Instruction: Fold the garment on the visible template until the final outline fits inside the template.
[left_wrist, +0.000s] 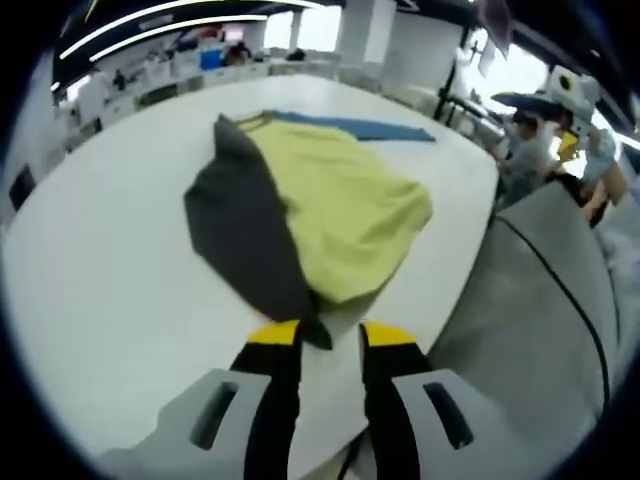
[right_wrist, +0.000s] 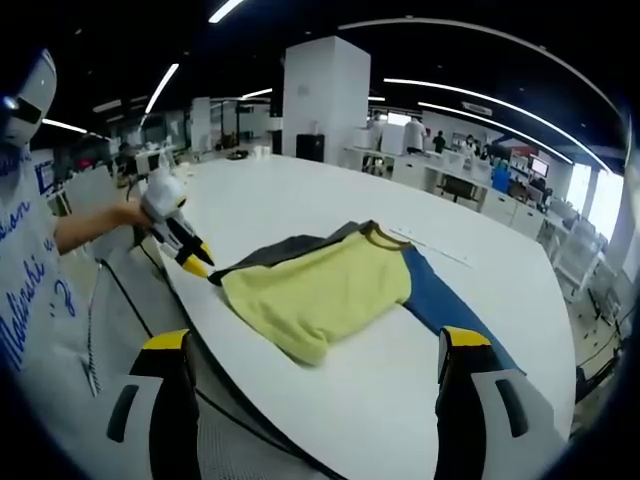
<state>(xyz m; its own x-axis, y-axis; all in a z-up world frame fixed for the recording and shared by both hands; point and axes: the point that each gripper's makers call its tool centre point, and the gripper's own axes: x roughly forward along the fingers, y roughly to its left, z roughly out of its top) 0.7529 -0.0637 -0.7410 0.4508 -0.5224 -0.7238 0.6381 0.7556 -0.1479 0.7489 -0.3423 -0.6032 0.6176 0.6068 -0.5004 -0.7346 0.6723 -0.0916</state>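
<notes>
Garment (right_wrist: 320, 285): we count one, soft yellow, grey and blue cloth on the white table (right_wrist: 300, 190). Left hand-held gripper (left_wrist: 330, 335) pinches its grey sleeve tip; right hand-held gripper (right_wrist: 315, 345) spread.

Grey-bodied left claw (left_wrist: 330, 345) with black jaws tipped yellow; right claw (right_wrist: 316, 350) matches. The person wears a grey shirt (right_wrist: 30, 290) bearing blue lettering.
</notes>
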